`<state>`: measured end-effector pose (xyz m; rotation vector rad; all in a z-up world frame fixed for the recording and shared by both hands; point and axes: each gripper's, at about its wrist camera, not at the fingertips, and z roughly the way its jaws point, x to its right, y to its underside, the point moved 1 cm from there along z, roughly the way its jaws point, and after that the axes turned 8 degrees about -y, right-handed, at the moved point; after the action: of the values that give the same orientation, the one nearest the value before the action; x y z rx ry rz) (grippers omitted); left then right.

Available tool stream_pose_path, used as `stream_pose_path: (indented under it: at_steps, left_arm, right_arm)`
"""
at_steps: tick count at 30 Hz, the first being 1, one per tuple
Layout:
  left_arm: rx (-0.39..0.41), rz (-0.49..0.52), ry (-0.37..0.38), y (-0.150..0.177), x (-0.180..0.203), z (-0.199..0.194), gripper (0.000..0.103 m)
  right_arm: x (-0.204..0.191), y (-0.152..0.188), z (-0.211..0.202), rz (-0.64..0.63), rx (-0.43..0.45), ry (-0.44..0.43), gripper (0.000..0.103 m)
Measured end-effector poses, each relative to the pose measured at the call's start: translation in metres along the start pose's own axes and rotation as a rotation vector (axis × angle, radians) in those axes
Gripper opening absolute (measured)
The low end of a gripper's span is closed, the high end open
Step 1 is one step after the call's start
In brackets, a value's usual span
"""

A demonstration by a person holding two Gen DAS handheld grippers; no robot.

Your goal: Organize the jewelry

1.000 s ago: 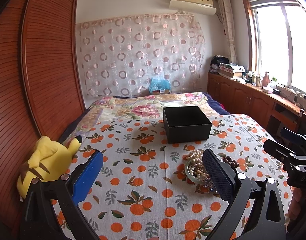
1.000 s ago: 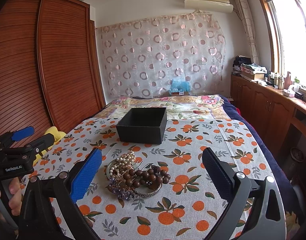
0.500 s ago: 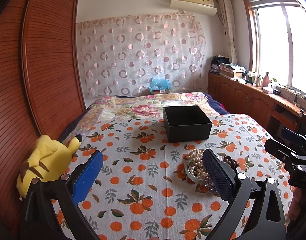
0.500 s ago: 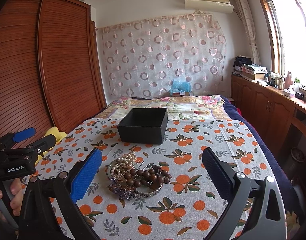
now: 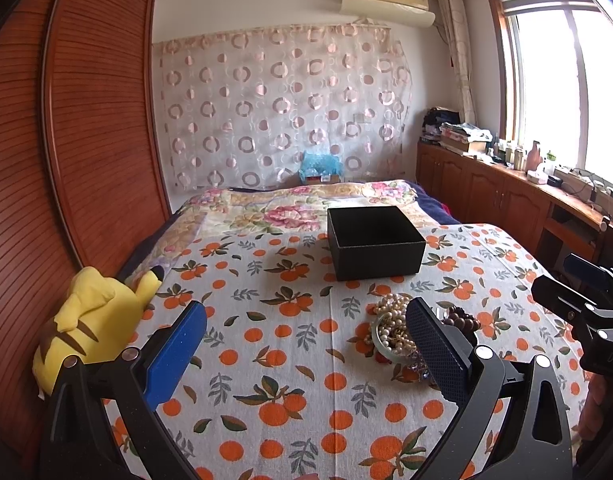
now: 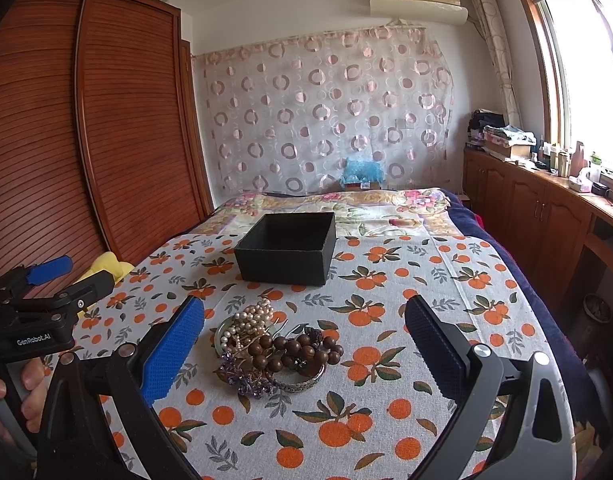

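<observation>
While nothing is gripped yet, we go big to small:
Bed: the orange-print cloth carries everything; yellow plush toy at its left edge.
Black box: open-topped, looks empty, sits mid-cloth toward the far edge, well apart from the pile.
Jewelry pile: nearer us than the box; pearl strand over a pale bangle, brown bead bracelet, purple bits, silver band, all tangled.
Left gripper: fingers spread wide, holding nothing, pile just beside its right finger.
Right gripper: also spread wide & empty, pile between its fingers but closer to the left one.
Step, we reckon: 1st pick w/ right. Take one top piece, e.g. brown beads; come down straight, pinch a single strand, lift slow so the rest doesn't drag.
</observation>
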<state>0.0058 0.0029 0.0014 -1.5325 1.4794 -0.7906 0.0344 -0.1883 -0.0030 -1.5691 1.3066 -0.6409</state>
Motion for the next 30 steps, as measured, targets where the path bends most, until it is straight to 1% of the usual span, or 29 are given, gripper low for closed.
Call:
stream_pose_path:
  at_steps: [24,28,30]
  left_arm:
    - [-0.001,-0.001,0.001,0.0,0.0,0.0,0.097]
    - [-0.013,0.002,0.004,0.009,0.002,0.004,0.097]
    - [-0.014,0.003,0.004,0.01,0.003,0.005,0.097]
  right_arm:
    - [0.0,-0.001,-0.002,0.001,-0.001,-0.003,0.1]
    - [-0.003,0.003,0.006,0.0,-0.009,-0.004,0.1]
    - [0.002,0.009,0.008,-0.003,-0.016,-0.002,0.1]
